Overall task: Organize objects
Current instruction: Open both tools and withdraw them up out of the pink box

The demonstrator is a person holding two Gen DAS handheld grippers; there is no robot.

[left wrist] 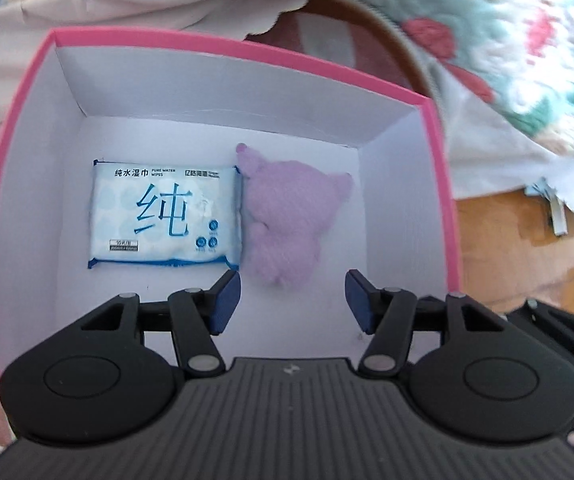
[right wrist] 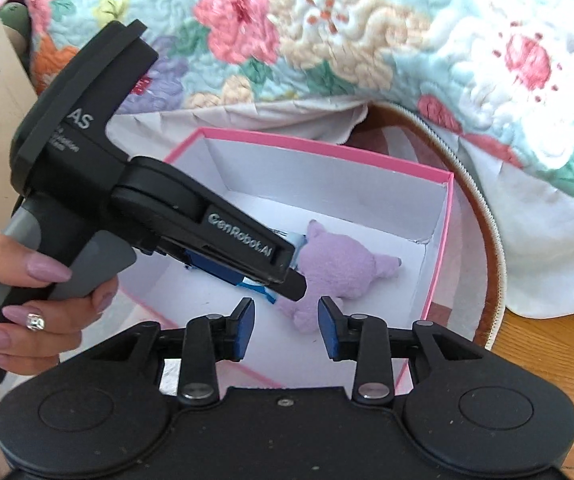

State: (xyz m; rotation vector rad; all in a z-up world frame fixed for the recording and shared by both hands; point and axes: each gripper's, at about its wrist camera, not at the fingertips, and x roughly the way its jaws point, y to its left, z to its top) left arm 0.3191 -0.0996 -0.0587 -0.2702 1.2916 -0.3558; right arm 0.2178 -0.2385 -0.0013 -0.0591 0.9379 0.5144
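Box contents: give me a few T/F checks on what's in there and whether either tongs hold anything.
1. The wipes pack lies flat in the pink box. True.
2. The purple plush sits outside the box. False: it is inside, beside the pack.
3. The left tongs grip the plush. False: open, nothing between them.
4. The right tongs hold nothing. True.
5. A floral quilt lies behind the box. True.

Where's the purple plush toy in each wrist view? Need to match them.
Left wrist: plush toy centre of picture, on the box floor, touching the right edge of the wipes pack.
Right wrist: plush toy centre, slightly low, just past the right gripper.
Shared landmark: the pink box rim.
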